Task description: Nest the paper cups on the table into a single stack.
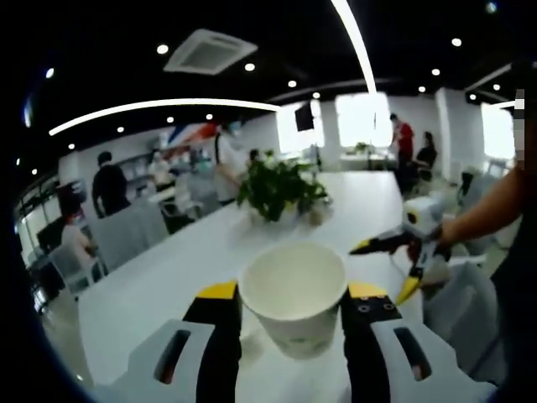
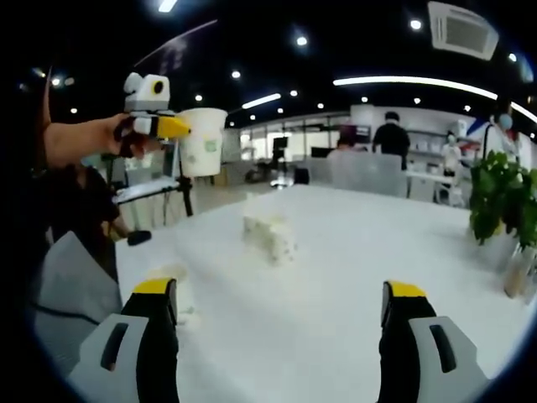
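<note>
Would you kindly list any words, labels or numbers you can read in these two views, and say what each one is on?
None can be read.
The paper cup held in the left tongs carries a faint greenish print, too blurred to read.
Nothing on the white table bears legible text.

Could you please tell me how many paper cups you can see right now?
1 clear paper cup, held off the table between the left hand-held gripper jaws. A blurred white object on the table may be more cups.
</note>
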Motion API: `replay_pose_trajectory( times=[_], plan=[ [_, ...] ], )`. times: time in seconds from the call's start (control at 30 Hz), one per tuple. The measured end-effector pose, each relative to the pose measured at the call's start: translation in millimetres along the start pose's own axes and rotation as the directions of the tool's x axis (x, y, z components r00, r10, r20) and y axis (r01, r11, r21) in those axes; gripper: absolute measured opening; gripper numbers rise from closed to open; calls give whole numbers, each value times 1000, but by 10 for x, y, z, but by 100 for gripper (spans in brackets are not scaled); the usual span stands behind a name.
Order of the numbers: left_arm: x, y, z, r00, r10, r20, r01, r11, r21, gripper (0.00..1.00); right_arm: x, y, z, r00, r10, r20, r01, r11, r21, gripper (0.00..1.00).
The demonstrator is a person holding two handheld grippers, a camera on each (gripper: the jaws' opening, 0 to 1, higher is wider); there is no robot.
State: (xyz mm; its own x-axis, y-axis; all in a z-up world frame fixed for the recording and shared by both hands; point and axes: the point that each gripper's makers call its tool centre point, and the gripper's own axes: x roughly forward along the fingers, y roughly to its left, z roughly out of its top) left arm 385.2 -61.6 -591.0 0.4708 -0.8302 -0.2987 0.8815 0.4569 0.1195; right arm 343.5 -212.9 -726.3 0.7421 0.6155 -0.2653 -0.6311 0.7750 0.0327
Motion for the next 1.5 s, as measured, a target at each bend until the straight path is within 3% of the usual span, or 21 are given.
replay_pose_trajectory(
  times=[0.67,0.87,1.5],
  plan=[
    [-134,-248,-83,999,-27,33,28,999,-43,44,-35,12,-13,1000,4,-9,-4,1000,-1,100],
    [-135,-373,-36,996,-35,80,37,999,-16,44,-35,24,-32,1000,8,-17,-8,1000,-1,100],
    [-162,-624,-10,977,-52,209,68,995,-70,41,-46,27,-79,1000,4,-16,-4,1000,10,100]
  ],
)
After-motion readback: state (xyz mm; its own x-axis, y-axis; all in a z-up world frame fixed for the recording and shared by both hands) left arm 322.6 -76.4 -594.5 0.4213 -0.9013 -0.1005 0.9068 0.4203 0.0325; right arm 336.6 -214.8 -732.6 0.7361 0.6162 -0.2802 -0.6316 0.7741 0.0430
